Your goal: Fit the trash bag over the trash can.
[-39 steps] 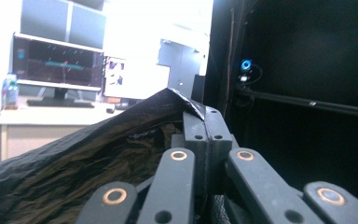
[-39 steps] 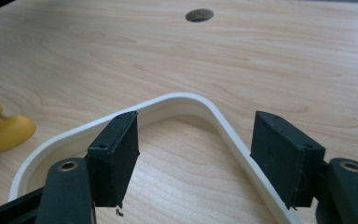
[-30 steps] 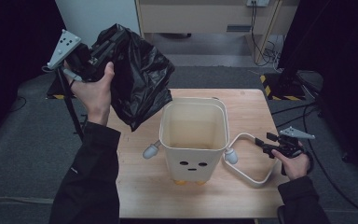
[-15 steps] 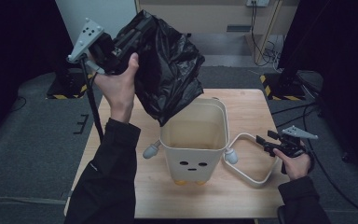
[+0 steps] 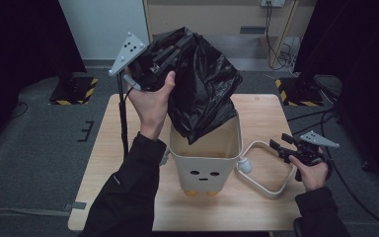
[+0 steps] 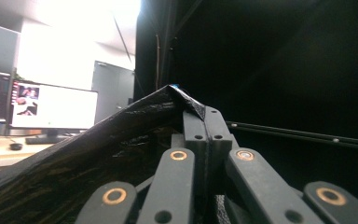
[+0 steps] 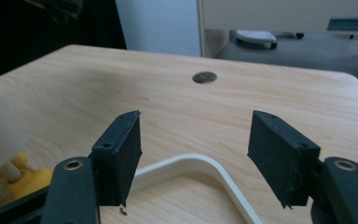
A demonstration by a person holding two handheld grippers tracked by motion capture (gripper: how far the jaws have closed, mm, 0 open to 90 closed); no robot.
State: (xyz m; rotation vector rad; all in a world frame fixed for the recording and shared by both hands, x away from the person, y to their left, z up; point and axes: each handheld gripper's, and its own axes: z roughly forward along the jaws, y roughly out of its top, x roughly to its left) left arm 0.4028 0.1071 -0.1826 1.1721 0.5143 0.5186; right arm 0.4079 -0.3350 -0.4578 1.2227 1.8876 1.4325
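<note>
A crumpled black plastic bag (image 5: 200, 91) hangs over the mouth of a cream bin (image 5: 207, 160) with a small face on its front. My left gripper (image 5: 165, 52) is raised above the table's left half and is shut on the bag's upper edge; in the left gripper view the jaws are pressed together on a fold of the black bag (image 6: 121, 140). The bag's lower tip dips into the bin. My right gripper (image 5: 282, 148) rests open at the right edge of the table, over the bin's white loop handle (image 5: 266, 170), seen as a white handle (image 7: 200, 168) below its jaws.
The wooden table (image 5: 113, 163) has a cable hole (image 7: 204, 77) near its far right side. A yellow foot (image 7: 25, 179) shows under the bin. A black cable (image 5: 124, 123) hangs from the left gripper. Grey floor surrounds the table.
My left hand has carried the bag rightward and toward the bin, so its lower end now hangs into the bin's mouth. The right gripper has stayed put.
</note>
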